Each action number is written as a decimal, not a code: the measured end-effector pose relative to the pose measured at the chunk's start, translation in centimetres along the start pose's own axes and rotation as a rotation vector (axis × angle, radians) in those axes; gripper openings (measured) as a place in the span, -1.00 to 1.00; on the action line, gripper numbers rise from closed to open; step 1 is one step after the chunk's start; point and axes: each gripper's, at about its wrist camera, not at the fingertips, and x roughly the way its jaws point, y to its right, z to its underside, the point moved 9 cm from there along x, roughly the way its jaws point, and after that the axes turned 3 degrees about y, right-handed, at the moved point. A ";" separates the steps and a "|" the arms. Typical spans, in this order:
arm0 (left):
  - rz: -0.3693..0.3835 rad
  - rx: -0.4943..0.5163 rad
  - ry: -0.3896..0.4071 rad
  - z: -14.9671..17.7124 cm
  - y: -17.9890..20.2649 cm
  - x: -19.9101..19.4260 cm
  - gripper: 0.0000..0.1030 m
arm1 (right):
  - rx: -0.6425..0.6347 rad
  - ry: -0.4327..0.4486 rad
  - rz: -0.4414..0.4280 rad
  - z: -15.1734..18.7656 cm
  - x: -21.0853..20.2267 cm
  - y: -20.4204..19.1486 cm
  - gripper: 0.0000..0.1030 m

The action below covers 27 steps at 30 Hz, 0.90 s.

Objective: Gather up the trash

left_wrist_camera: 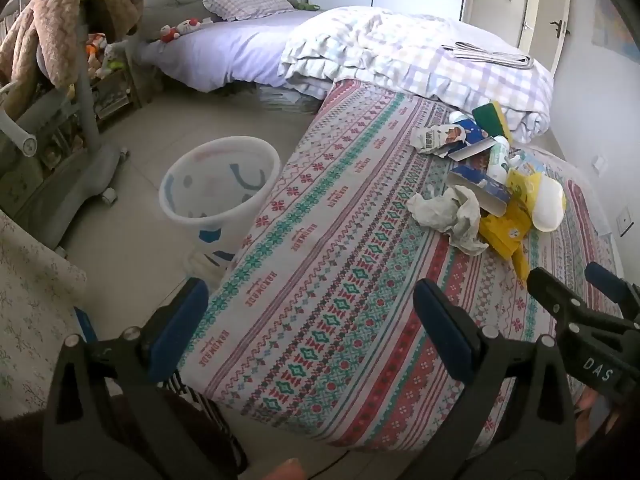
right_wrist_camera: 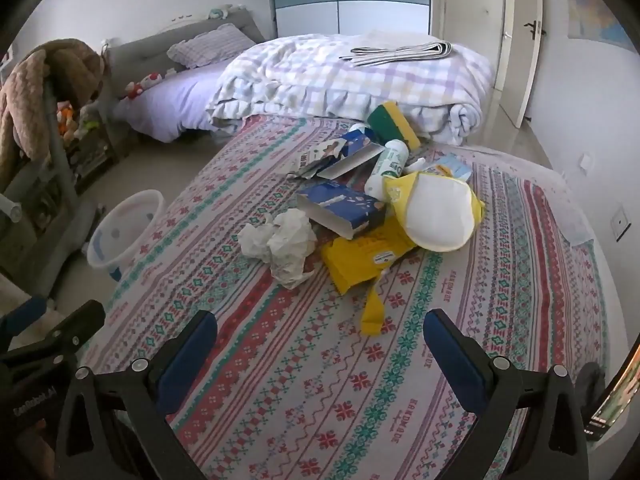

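A heap of trash lies on the patterned cloth (right_wrist_camera: 500, 280): crumpled white paper (right_wrist_camera: 284, 240), a blue carton (right_wrist_camera: 344, 208), a yellow packet (right_wrist_camera: 368, 256), a white bowl-shaped lid (right_wrist_camera: 436, 212), a white bottle (right_wrist_camera: 390, 164) and a green-yellow sponge (right_wrist_camera: 392, 120). My right gripper (right_wrist_camera: 320, 344) is open, a short way before the heap, nothing between its fingers. My left gripper (left_wrist_camera: 312, 328) is open over the cloth's left edge, also without anything in it. A white plastic bin (left_wrist_camera: 220, 196) stands on the floor beside that edge. The paper (left_wrist_camera: 448, 212) and the right gripper (left_wrist_camera: 566, 276) show in the left wrist view.
A bed with a checked duvet (right_wrist_camera: 352, 80) and a folded newspaper (right_wrist_camera: 400, 52) lies behind the heap. A grey chair draped with a brown blanket (left_wrist_camera: 52, 40) stands left on the tiled floor (left_wrist_camera: 132, 240). A door (right_wrist_camera: 520, 40) is at the right.
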 end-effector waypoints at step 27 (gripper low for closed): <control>0.002 -0.015 -0.001 0.4 -0.5 0.1 0.98 | -0.010 0.010 0.001 -0.1 -0.3 -0.5 1.00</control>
